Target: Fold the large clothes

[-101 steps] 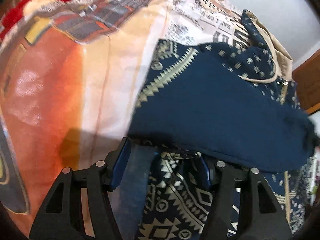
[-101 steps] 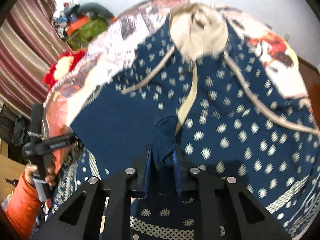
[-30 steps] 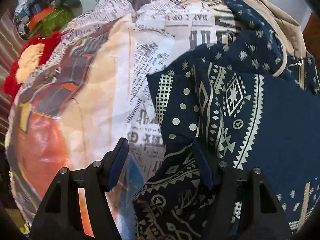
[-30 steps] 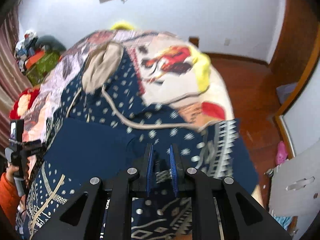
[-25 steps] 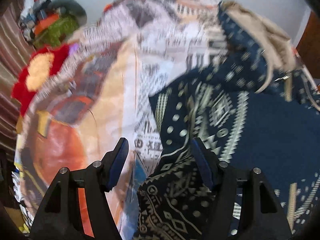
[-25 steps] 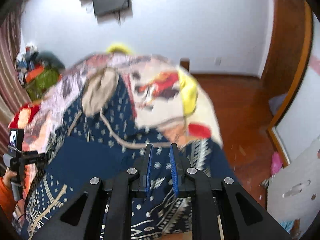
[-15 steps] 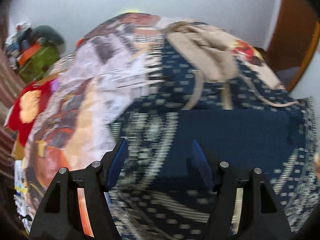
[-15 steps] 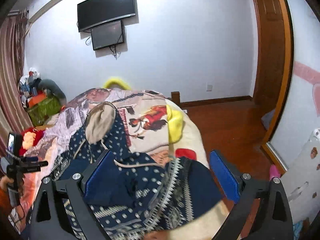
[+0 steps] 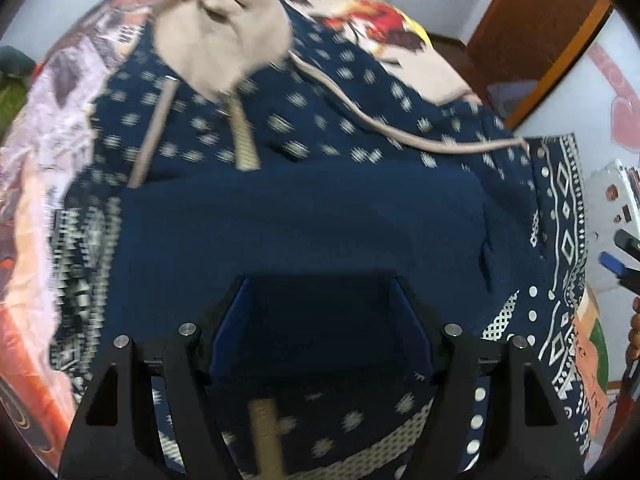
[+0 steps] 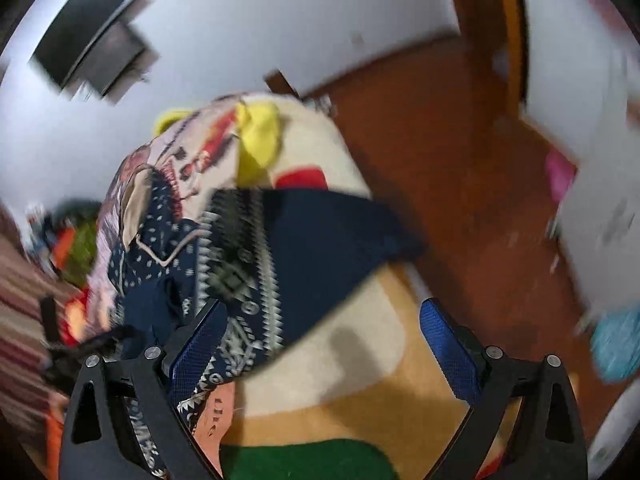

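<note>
A large navy hooded garment (image 9: 304,208) with cream patterns lies on the bed, its beige-lined hood (image 9: 224,36) at the far end and its lower part folded up over the chest. My left gripper (image 9: 320,320) is open, hovering over the plain navy fold. My right gripper (image 10: 320,344) is open and empty above the bed's right side, where the garment's patterned sleeve (image 10: 288,248) hangs toward the bed edge. The right gripper also shows at the far right of the left wrist view (image 9: 624,264).
The bed has a colourful printed cover (image 10: 332,360) with a yellow patch (image 10: 260,136). A wooden floor (image 10: 460,184) and door frame (image 9: 540,40) lie to the right. A wall TV (image 10: 88,28) hangs beyond the bed. Clutter (image 10: 76,240) sits at the far left.
My right gripper has let go of the garment and opened wide, swinging right and away. My left gripper has moved from the garment's left edge to over its middle.
</note>
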Action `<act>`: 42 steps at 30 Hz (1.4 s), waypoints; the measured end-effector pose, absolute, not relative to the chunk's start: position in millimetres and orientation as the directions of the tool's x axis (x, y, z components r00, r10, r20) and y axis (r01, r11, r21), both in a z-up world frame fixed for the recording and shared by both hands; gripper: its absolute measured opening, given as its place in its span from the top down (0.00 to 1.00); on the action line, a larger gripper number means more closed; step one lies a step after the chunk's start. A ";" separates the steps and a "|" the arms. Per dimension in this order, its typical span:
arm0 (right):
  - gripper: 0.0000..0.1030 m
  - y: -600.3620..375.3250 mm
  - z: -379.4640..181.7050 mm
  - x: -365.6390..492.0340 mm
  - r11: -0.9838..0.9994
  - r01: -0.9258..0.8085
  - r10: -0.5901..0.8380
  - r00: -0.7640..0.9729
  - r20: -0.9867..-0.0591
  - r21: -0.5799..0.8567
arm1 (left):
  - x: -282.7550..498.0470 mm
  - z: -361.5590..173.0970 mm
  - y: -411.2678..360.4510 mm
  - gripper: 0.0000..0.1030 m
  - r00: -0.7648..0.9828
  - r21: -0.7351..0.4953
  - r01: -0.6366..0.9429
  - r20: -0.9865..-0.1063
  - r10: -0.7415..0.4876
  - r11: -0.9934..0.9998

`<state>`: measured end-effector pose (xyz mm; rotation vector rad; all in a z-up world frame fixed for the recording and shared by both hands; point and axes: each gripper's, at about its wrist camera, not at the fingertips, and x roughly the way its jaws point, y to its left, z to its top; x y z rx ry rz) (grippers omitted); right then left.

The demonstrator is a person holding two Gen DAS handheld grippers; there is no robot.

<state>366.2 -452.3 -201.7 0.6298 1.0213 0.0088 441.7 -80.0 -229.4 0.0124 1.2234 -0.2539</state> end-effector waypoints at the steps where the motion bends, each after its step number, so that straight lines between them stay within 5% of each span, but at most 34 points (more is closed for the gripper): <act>1: 0.06 -461.6 -216.2 368.9 0.782 0.311 0.334 0.523 -0.784 0.540 | 442.2 -231.6 -82.0 0.29 0.319 -0.115 0.202 -0.931 -0.177 0.973; 11: 0.23 -471.5 -268.5 407.8 0.695 0.365 0.423 0.488 -0.763 0.619 | 452.7 -239.3 -91.0 0.15 0.361 -0.090 0.198 -0.919 -0.158 0.976; 17: 0.54 -469.5 -280.3 434.2 0.685 0.369 0.432 0.488 -0.758 0.628 | 458.5 -242.6 -96.3 0.14 0.366 -0.083 0.198 -0.918 -0.152 0.977; 22: 0.90 -470.1 -277.3 445.0 0.674 0.376 0.415 0.520 -0.747 0.636 | 458.3 -240.7 -95.7 0.14 0.366 -0.079 0.196 -0.919 -0.148 0.977; 31: 0.95 -453.3 -169.8 425.2 0.761 0.206 0.332 0.692 -0.641 0.615 | 444.2 -201.0 -78.2 0.14 0.470 -0.033 0.166 -0.876 -0.108 0.986; 42: 0.95 -342.8 -33.5 400.1 0.831 -0.144 0.429 0.781 -0.455 0.537 | 402.5 -117.7 -19.8 0.14 0.646 -0.066 0.105 -0.754 -0.118 0.992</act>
